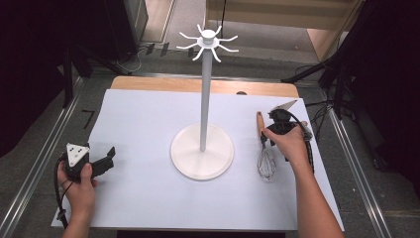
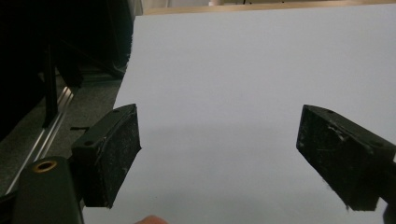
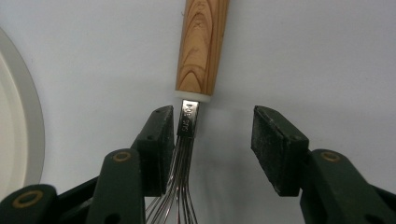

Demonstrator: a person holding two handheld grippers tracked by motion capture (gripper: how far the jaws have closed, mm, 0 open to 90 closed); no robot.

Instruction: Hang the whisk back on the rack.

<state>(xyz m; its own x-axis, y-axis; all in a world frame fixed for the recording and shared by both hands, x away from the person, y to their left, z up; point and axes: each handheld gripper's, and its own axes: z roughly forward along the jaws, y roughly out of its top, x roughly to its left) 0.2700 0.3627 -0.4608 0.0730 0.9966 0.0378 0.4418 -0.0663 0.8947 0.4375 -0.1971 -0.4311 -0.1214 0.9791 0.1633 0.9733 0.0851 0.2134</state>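
A whisk (image 1: 264, 148) with a wooden handle (image 3: 201, 46) and wire loops lies flat on the white sheet, right of the stand. My right gripper (image 1: 270, 135) straddles the whisk's metal neck (image 3: 187, 122); its jaws are open, the left pad (image 3: 161, 144) close against the neck and the right pad (image 3: 275, 149) well apart. A white hook stand (image 1: 204, 89) with a round base (image 1: 202, 151) and a crown of hooks (image 1: 209, 42) rises mid-table. My left gripper (image 1: 101, 163) rests at the sheet's left edge, open (image 2: 219, 158) with nothing between its pads.
The white sheet (image 1: 148, 124) covers most of the wooden table (image 1: 158, 83). Metal rails (image 1: 44, 153) run along both sides of the table. Dark stands and cables sit beyond the table on the floor.
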